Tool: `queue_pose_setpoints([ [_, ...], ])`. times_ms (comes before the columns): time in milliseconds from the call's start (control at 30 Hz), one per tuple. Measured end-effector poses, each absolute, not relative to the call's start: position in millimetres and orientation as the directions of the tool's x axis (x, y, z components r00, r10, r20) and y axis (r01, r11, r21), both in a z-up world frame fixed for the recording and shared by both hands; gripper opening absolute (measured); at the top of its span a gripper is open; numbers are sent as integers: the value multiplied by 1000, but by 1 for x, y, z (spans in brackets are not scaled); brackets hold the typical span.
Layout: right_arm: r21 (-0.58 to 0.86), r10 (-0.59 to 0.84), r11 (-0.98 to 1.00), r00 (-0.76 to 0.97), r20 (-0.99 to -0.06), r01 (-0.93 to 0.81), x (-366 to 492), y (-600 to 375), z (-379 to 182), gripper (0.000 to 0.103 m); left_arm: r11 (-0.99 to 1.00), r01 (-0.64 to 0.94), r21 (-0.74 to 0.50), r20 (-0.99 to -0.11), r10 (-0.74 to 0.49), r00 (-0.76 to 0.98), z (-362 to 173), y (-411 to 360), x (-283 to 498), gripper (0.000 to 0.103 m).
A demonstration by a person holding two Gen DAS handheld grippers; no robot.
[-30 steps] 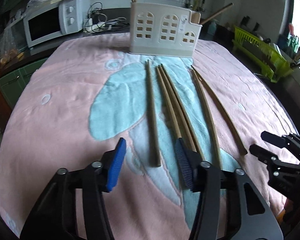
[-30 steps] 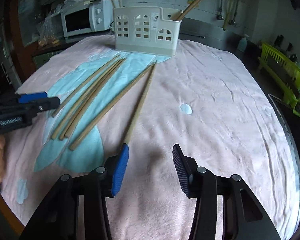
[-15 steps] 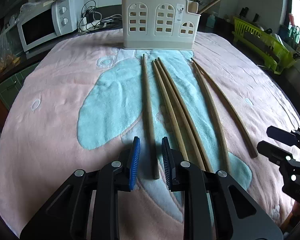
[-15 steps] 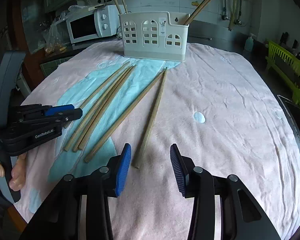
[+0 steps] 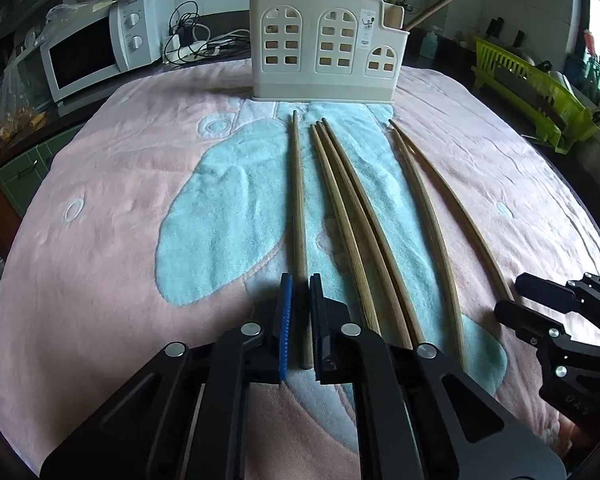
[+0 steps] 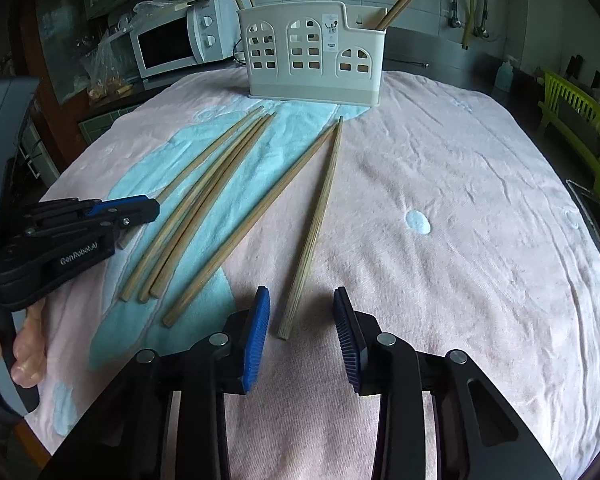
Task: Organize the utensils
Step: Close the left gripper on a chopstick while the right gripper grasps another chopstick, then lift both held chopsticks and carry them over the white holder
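Note:
Several wooden chopsticks lie side by side on a pink and blue towel (image 5: 100, 220), pointing at a cream utensil holder (image 5: 324, 48) (image 6: 312, 60) that has a few sticks standing in it. My left gripper (image 5: 300, 284) (image 6: 140, 210) is shut on the near end of the leftmost chopstick (image 5: 298, 200). My right gripper (image 6: 300, 292) (image 5: 540, 312) straddles the near end of the rightmost chopstick (image 6: 316, 220). Its jaws are closing, and the blue pads (image 6: 256, 332) stand apart from the stick on both sides.
A white microwave (image 5: 100, 52) with cables sits behind the table on the left, and a green dish rack (image 5: 532, 92) on the right. A person's hand (image 6: 24, 344) holds the left gripper's handle. The towel to the right of the chopsticks is bare pink cloth (image 6: 460, 240).
The left jaws came together on the leftmost chopstick's end. The right jaws narrowed around the rightmost chopstick's end. Both grippers stayed roughly in place.

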State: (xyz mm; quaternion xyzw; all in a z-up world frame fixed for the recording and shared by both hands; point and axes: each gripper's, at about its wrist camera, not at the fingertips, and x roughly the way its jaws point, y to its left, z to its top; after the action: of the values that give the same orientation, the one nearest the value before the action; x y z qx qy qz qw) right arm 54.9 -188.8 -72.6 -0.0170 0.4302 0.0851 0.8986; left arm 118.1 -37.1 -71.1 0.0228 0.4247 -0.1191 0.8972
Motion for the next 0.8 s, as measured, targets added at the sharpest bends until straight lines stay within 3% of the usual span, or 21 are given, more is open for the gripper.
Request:
queue_pose_setpoints([
  [167, 12, 108, 988, 623, -775, -157, 55, -187, -73, 24, 972, 221, -86, -766, -206, 608, -70, -34, 120, 5],
  [267, 14, 104, 989, 626, -773, -146, 55, -188, -73, 10, 970, 224, -92, -762, -213, 612, -68, -32, 119, 5],
  [533, 32, 111, 991, 655, -748, -132, 50, -198, -63, 7, 968, 222, -116, -716, -236, 657, -51, -19, 112, 5],
  [800, 17, 121, 989, 748, -653, -145, 43, -205, -25, 7, 968, 225, -114, -631, -246, 736, -19, -12, 105, 5],
])
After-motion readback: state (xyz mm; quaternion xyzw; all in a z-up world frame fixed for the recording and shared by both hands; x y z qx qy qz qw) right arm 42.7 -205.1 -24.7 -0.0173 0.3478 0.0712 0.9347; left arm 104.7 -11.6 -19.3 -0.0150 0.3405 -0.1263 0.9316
